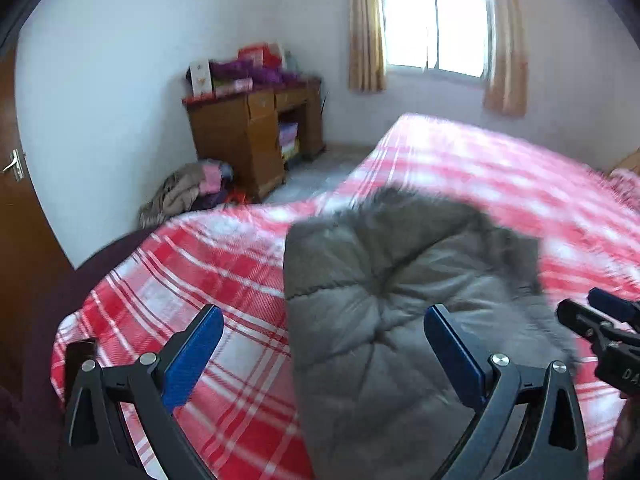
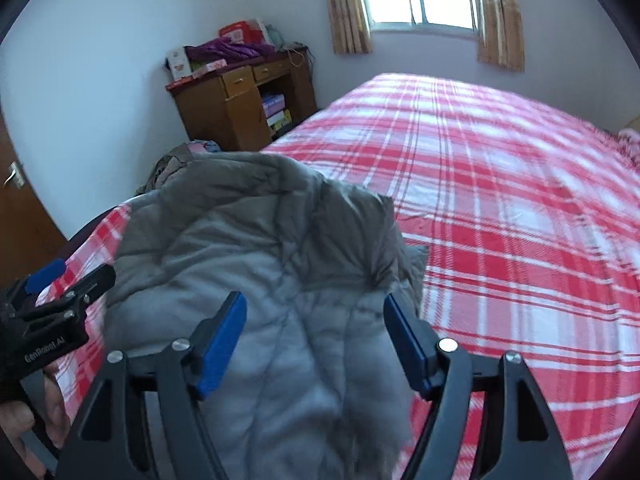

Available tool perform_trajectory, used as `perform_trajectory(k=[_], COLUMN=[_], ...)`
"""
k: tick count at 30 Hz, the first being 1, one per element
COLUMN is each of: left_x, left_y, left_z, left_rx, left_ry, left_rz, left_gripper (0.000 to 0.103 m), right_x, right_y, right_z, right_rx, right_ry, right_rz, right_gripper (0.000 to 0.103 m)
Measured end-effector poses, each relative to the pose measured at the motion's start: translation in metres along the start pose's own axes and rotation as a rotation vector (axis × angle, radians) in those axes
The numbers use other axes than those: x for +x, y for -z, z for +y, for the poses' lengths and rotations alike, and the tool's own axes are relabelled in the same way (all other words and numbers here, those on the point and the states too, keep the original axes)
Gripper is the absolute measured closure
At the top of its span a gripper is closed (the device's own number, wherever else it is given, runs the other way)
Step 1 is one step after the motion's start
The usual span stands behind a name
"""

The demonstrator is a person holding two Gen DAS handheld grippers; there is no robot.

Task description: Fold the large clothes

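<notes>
two grippers hang over a grey padded coat that lies bunched near the foot corner of a bed with a red and white checked cover; the left gripper stands wide open, its blue pads clear of the cloth; the right gripper is open too, gripping nothing, the coat's fur trim blurred below it; a wooden desk stands beyond.

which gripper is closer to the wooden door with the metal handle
Left. The door is at the far left in both views. The left gripper, open, is on that side, over the coat's left edge. The right gripper, open, is further right.
</notes>
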State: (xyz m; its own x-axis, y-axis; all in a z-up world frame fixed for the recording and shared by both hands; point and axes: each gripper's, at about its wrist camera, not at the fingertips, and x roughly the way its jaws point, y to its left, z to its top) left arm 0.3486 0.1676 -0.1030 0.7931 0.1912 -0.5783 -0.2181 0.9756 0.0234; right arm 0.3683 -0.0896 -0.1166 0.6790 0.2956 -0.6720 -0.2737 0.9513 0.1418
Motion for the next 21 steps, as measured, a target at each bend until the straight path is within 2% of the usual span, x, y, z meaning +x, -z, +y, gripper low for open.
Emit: perform_trajectory(k=[4, 8, 13, 21], left_x=[-0.063, -0.097, -0.118, -0.125], left_y=[0.002, 0.000, -0.006, -0.008], left_z=[0.005, 0.010, 0.016, 0.017], left_rx=[0.003, -0.006, -0.024, -0.029], left_ry=[0.031, 0.038, 0.053, 0.068], left_rz=[-0.090, -0.134, -0.179, -0.183], left_gripper=[0.002, 0.002, 0.002, 0.002], right_x=[-0.068, -0.109, -0.139, -0.157], right_y=[0.009, 0.013, 0.015, 0.016], right_z=[0.015, 0.027, 0.039, 0.046], right_rx=[-0.037, -0.057, -0.079, -0.095], right_ry=[-0.005, 0.003, 0.001, 0.005], right_rz=[-0.120, -0.191, -0.251, -0.304], right_gripper=[0.013, 0.013, 0.011, 0.010])
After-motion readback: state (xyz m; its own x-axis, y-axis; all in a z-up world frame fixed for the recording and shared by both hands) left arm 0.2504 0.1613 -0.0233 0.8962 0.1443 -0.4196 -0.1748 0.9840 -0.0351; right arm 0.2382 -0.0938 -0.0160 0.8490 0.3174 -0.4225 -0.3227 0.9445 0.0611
